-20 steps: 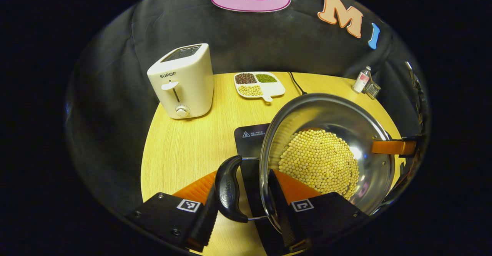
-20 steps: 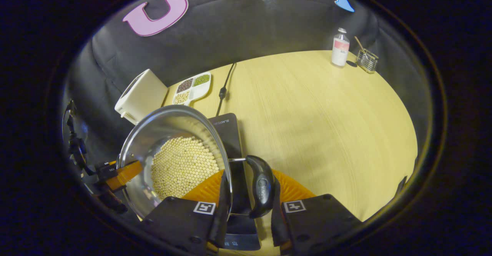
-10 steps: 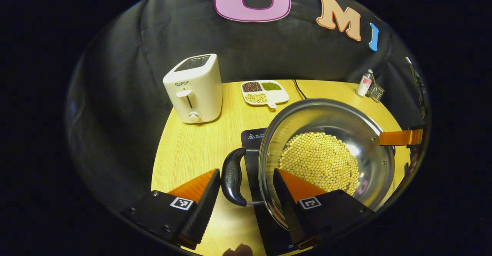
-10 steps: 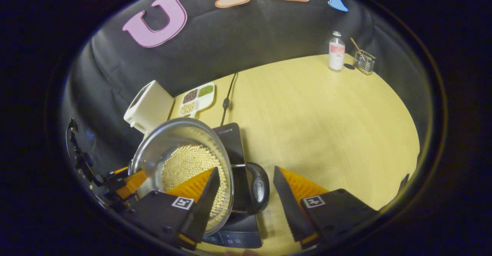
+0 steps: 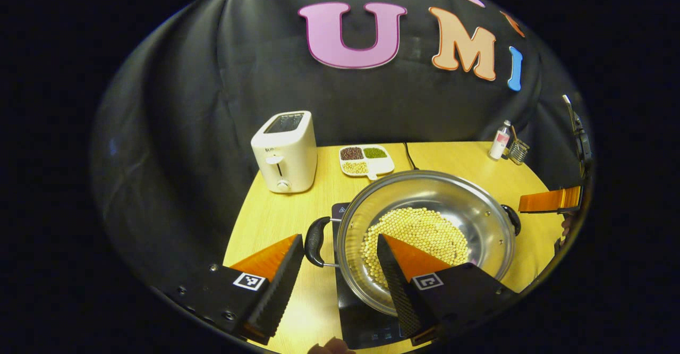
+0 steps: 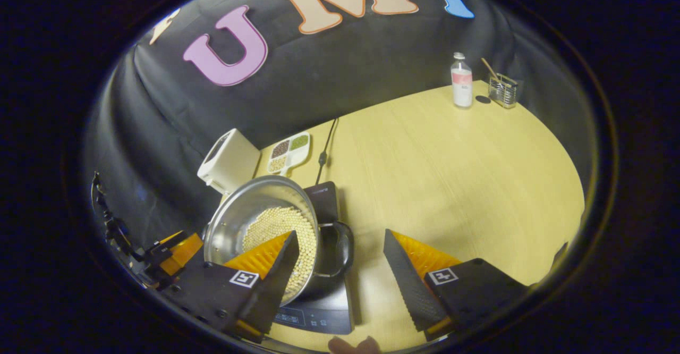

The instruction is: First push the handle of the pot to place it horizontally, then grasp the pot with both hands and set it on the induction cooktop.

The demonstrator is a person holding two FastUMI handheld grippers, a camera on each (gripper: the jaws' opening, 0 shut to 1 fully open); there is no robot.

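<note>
The pot (image 5: 425, 237) is seen resting on the black induction cooktop (image 5: 366, 327), which lies on the yellow table (image 5: 271, 221), and its floor is covered with pale round beans (image 5: 419, 232). In the left gripper view, the left gripper (image 5: 337, 279) is held above the pot's near side with its fingers spread wide apart; nothing is pinched between them. The pot's black side handle (image 5: 314, 241) is seen lying flat just beyond the gap, apart from both fingers. The second black handle (image 5: 512, 218) is seen on the far rim, and past it the other gripper's finger (image 5: 550, 201) is caught at the edge of the picture, clear of the pot. In the right gripper view, the right gripper (image 6: 340, 274) is likewise held with its fingers wide apart and nothing gripped. The pot (image 6: 255, 221) is seen on the cooktop (image 6: 319, 311), its near handle (image 6: 340, 250) lying level just ahead of the gap, untouched. The left gripper (image 6: 175, 247) is seen beyond the pot's far side. Farther back, a white toaster (image 5: 284, 152) and a divided tray of grains (image 5: 366, 160) are seen by the wall, with a black power cord (image 6: 323, 149) running to the cooktop. A small bottle (image 6: 461, 80) and a wire holder (image 6: 502, 89) are seen at the far corner of the table.
</note>
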